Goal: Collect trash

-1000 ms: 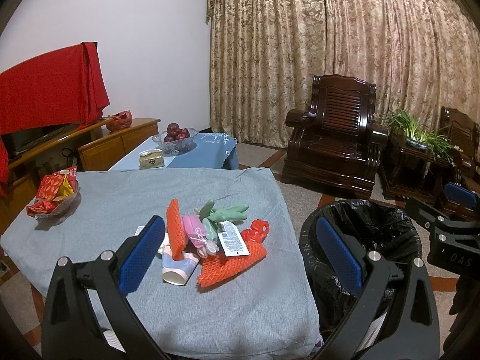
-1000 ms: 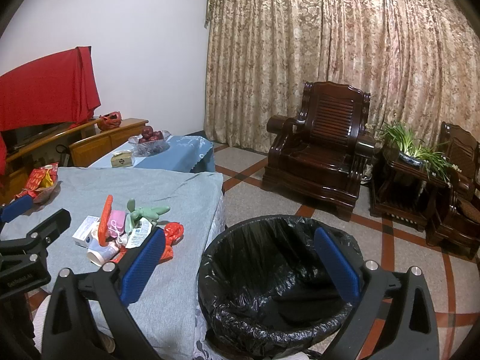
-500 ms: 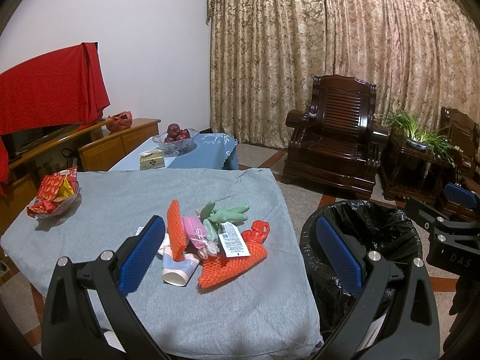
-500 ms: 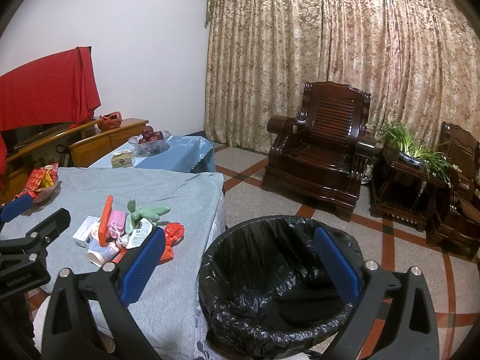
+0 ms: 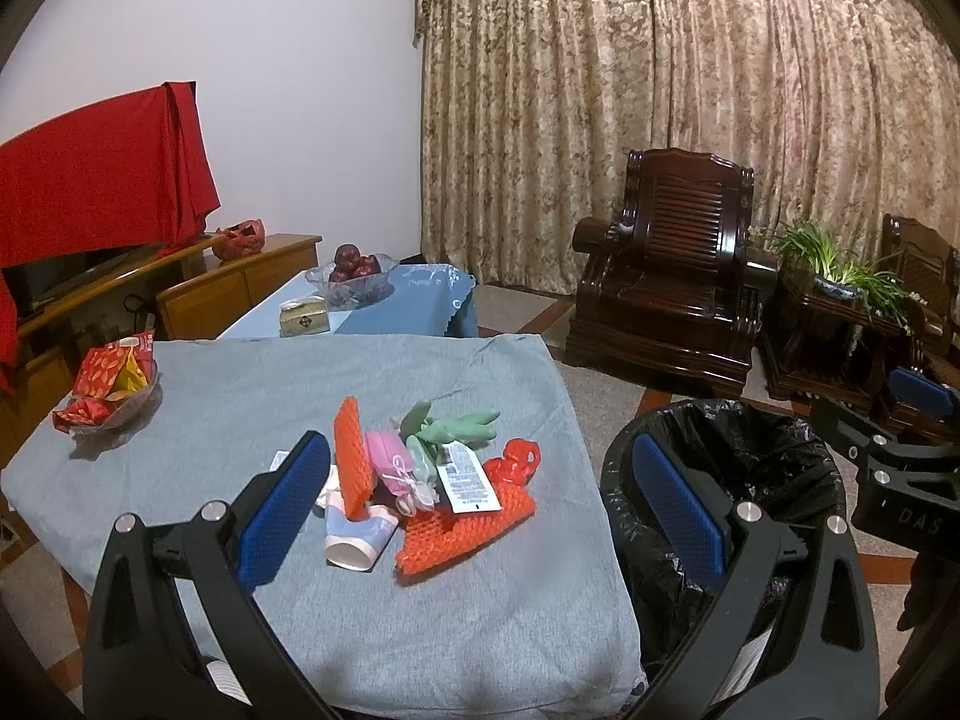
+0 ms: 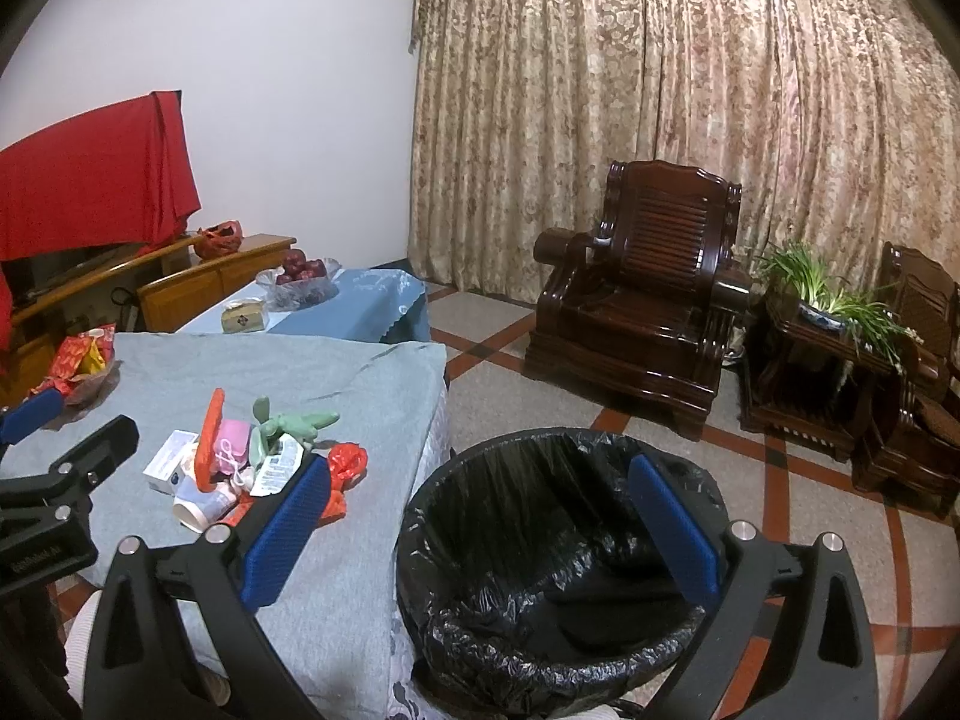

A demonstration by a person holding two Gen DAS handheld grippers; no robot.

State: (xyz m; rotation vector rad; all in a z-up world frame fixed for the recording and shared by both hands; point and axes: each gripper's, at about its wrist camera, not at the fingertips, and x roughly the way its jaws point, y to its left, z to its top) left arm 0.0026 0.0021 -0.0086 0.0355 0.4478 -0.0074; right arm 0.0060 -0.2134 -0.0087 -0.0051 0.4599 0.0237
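Nearby, crinkly black-lined round bin (image 6: 558, 570); ribbed orange foam netting (image 5: 465, 525) on grey cloth (image 5: 300, 396)

Matt grey cloth (image 5: 372, 384) drapes the table, softly wrinkled. On it, orange foam netting (image 5: 465, 525) looks rough and meshy beside a smooth paper cup (image 5: 357, 537). The bin liner (image 6: 540, 546) is crinkled, glossy black plastic; the armchair (image 6: 648, 294) gleams in polished dark wood.

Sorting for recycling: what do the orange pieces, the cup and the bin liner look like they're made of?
Orange pieces: likely foam netting; matte, with a meshed texture. Cup: probably paper; white rim, dull printed wall. Bin liner: thin black plastic film, glossy and crinkled.
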